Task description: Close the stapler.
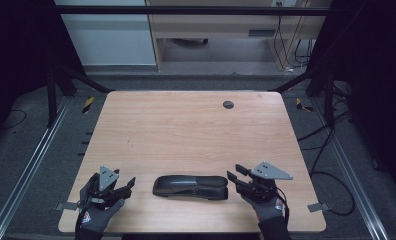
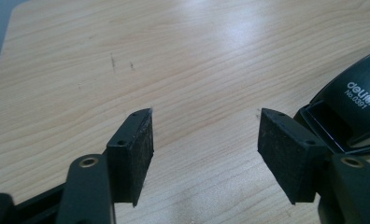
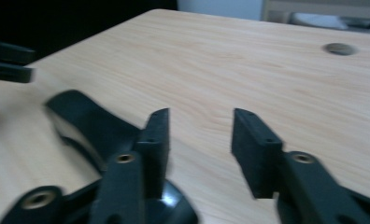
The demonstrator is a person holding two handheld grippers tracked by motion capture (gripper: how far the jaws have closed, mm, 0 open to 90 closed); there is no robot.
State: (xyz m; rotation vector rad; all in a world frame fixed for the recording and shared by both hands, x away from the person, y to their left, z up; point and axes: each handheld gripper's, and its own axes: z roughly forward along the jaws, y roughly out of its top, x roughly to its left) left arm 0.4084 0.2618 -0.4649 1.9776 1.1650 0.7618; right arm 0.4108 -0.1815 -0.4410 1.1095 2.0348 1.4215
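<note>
A black stapler [image 1: 191, 187] lies flat near the front edge of the wooden table [image 1: 186, 130], lengthwise left to right. My left gripper [image 1: 128, 185] rests just off its left end, open with only bare wood between the pads [image 2: 204, 154]. The stapler's end with white lettering [image 2: 356, 102] sits beside the right pad. My right gripper [image 1: 236, 175] is at the stapler's right end, open and empty [image 3: 199, 144]. The stapler body [image 3: 94, 126] runs away to the left below its left jaw. The other gripper [image 3: 8, 60] shows far off at the left edge.
A round dark grommet hole [image 1: 228, 104] sits at the table's far right, also the grommet [image 3: 339, 48] in the right gripper view. Black frame legs and floor rails flank the table. Cables lie on the floor to the right.
</note>
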